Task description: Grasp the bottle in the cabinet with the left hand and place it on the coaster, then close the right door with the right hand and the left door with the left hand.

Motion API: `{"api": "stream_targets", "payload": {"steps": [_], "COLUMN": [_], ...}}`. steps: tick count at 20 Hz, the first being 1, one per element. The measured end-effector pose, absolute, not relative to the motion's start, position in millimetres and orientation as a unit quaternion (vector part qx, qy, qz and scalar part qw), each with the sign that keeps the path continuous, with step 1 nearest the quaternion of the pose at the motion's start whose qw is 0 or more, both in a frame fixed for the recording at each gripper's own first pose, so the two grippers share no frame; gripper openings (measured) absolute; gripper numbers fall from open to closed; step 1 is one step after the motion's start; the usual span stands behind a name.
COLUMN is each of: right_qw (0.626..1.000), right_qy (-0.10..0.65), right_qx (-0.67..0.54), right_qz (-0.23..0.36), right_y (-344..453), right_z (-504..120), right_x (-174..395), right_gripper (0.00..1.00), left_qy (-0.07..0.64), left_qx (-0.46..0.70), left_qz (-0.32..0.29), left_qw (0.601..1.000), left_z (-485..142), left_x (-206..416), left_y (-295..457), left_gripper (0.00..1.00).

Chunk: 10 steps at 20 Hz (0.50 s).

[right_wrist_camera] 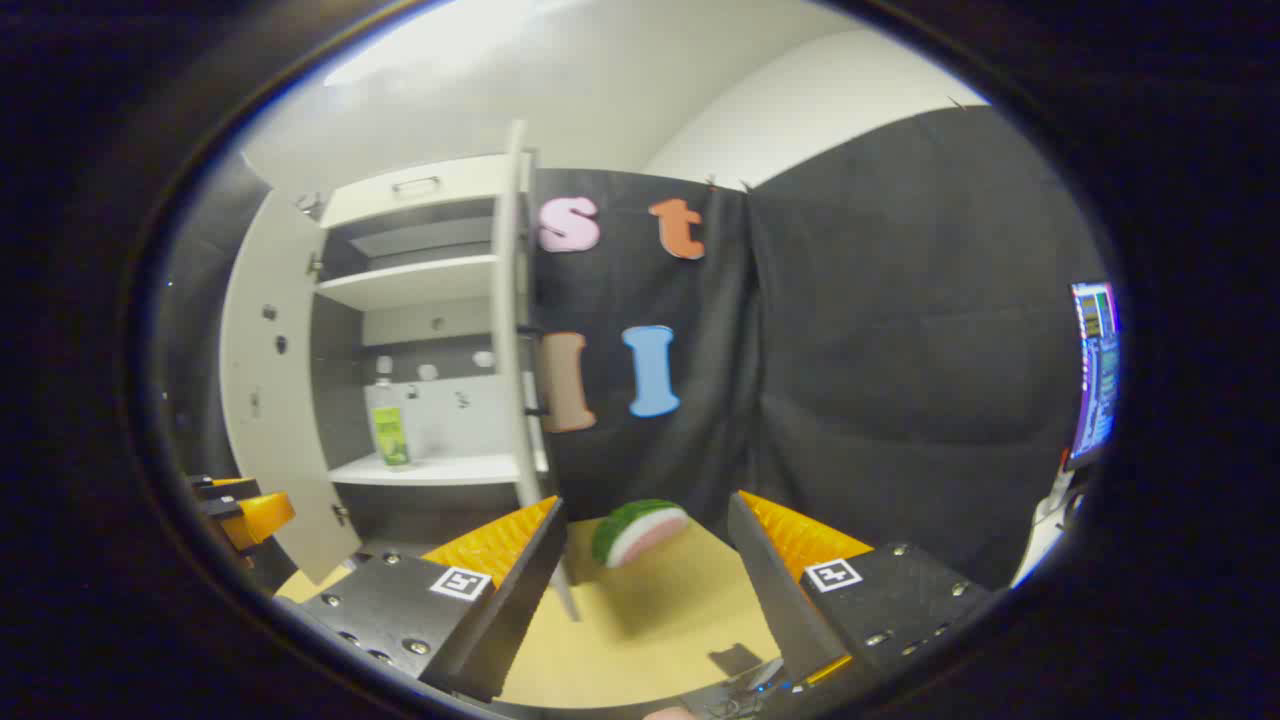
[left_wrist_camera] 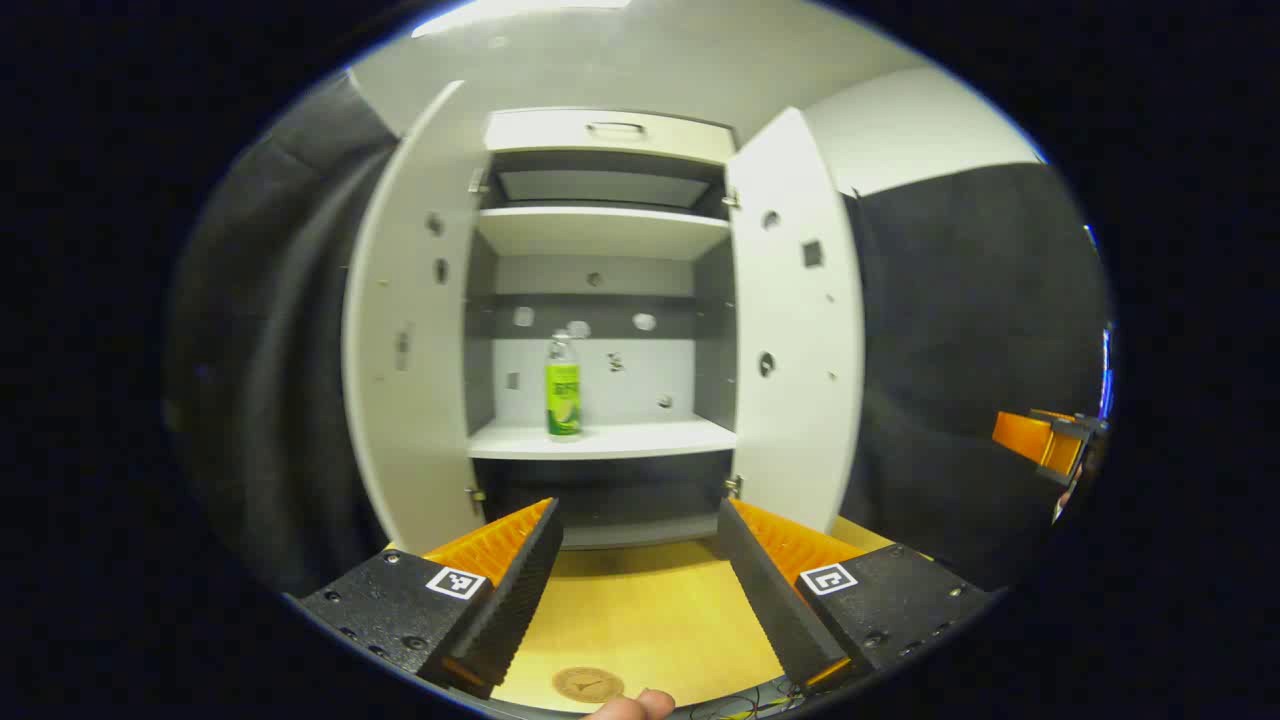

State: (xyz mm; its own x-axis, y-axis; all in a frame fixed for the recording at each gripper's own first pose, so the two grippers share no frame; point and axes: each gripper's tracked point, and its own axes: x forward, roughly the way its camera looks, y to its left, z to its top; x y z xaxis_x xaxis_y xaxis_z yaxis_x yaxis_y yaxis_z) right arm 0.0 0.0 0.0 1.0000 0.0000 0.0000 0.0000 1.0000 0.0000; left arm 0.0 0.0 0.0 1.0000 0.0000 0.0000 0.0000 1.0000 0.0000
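Observation:
A clear bottle with a green label (left_wrist_camera: 563, 389) stands upright on the lower shelf (left_wrist_camera: 640, 438) of the white cabinet, left of centre; the same bottle (right_wrist_camera: 388, 427) shows in the right gripper view. Both doors hang wide: the left door (left_wrist_camera: 405, 320) and the right door (left_wrist_camera: 797, 320), which is seen edge-on as the right door (right_wrist_camera: 515, 320) from the right gripper. A round brown coaster (left_wrist_camera: 587, 684) lies on the wooden table near me. My left gripper (left_wrist_camera: 637, 585) is open and empty, well short of the cabinet. My right gripper (right_wrist_camera: 645, 590) is open and empty too.
A toy watermelon slice (right_wrist_camera: 640, 530) lies on the table (right_wrist_camera: 650, 620) right of the cabinet. The other gripper (left_wrist_camera: 1045, 440) hovers at the far right, and the left one (right_wrist_camera: 240, 510) at the far left. A fingertip (left_wrist_camera: 630, 706) is at the bottom edge. A monitor (right_wrist_camera: 1092, 370) glows at right.

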Motion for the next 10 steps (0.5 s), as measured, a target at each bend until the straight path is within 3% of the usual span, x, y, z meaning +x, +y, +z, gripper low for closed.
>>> {"api": "stream_targets", "payload": {"steps": [2, 5, 10], "right_qw": [1.0, 0.999, 0.995], "right_qy": [-0.002, -0.012, -0.033], "right_qx": [-0.013, -0.041, -0.07], "right_qz": [0.009, 0.029, 0.067], "right_y": [41.2, 88.0, 120.0], "right_z": [19.3, 54.4, 103.3], "right_x": [-12.8, -21.4, -19.0], "right_gripper": [0.93, 0.93, 0.97], "left_qy": [0.02, -0.01, -0.018], "left_qx": [0.023, 0.058, 0.021], "left_qz": [0.02, 0.055, 0.064], "left_qw": [0.999, 0.997, 0.998], "left_z": [11.3, 51.3, 88.7], "left_x": [-13.6, -20.0, -30.5], "left_y": [39.0, 83.3, 77.7], "left_gripper": [0.98, 0.99, 0.99]}}
